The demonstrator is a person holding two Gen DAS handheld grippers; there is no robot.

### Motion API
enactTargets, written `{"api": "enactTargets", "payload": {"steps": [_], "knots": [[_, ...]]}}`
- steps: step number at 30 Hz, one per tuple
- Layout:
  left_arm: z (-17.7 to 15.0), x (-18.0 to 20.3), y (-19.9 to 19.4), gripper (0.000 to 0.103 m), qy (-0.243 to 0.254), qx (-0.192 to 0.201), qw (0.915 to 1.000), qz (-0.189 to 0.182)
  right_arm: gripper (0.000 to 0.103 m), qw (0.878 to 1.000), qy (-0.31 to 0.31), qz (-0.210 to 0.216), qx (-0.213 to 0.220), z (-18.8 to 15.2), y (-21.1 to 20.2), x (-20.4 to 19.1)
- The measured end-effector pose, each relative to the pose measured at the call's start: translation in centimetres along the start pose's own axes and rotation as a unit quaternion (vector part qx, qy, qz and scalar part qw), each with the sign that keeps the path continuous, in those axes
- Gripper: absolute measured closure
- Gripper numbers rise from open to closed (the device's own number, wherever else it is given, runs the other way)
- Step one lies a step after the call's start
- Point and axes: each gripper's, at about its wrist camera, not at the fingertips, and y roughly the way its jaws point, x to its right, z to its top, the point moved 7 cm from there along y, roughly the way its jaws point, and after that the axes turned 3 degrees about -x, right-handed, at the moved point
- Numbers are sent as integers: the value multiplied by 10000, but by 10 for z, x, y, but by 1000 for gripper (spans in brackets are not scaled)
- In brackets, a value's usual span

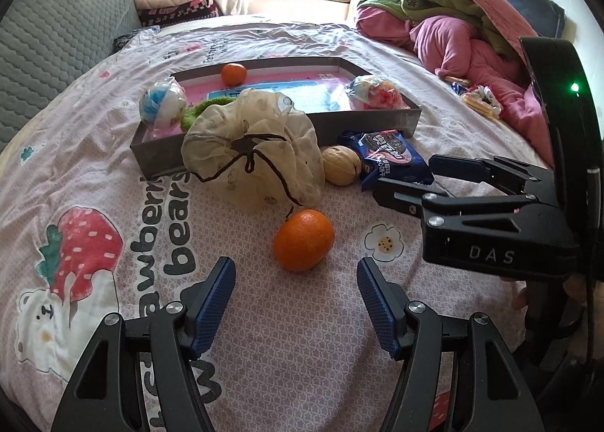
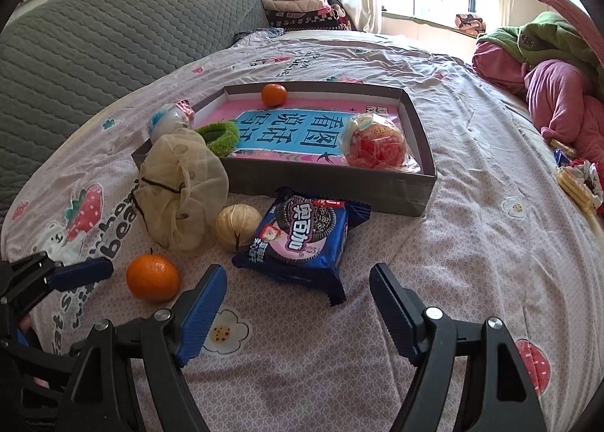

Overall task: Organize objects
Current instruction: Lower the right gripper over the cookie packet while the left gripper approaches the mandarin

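Observation:
On the pink bedsheet, an orange (image 1: 303, 239) (image 2: 152, 277) lies just ahead of my open left gripper (image 1: 296, 271), whose jaws hold nothing. A blue cookie packet (image 2: 302, 239) (image 1: 389, 160) lies in front of my open right gripper (image 2: 298, 277), also holding nothing. Beside the packet rest a walnut (image 2: 238, 227) (image 1: 341, 165) and a beige mesh drawstring pouch (image 2: 181, 190) (image 1: 253, 152). Behind them a shallow grey box (image 2: 422, 152) (image 1: 377, 119) holds a small orange (image 2: 274, 94), a green ring (image 2: 219, 136) and two wrapped balls (image 2: 373, 145) (image 2: 170, 120).
A grey quilted headboard (image 2: 94, 39) runs along the left. Pink and green bedding (image 2: 558, 77) is heaped at the right, with snack wrappers (image 2: 577, 183) beside it. Folded blankets (image 2: 298, 5) sit by the window. The right gripper's black body (image 1: 490, 220) fills the left wrist view's right side.

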Motion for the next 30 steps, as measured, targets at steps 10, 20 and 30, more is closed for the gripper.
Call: {"api": "enactTargets", "payload": {"steps": [10, 20, 30], "knots": [[5, -2, 1, 35, -125, 91, 9999, 33, 25, 9998, 146, 95, 95, 5, 1, 0], [7, 1, 6, 35, -89, 87, 9999, 20, 25, 9997, 223, 75, 8, 6, 12, 0], [9, 0, 9, 35, -132, 105, 9998, 42, 25, 9997, 230, -12, -17, 6, 15, 2]]}}
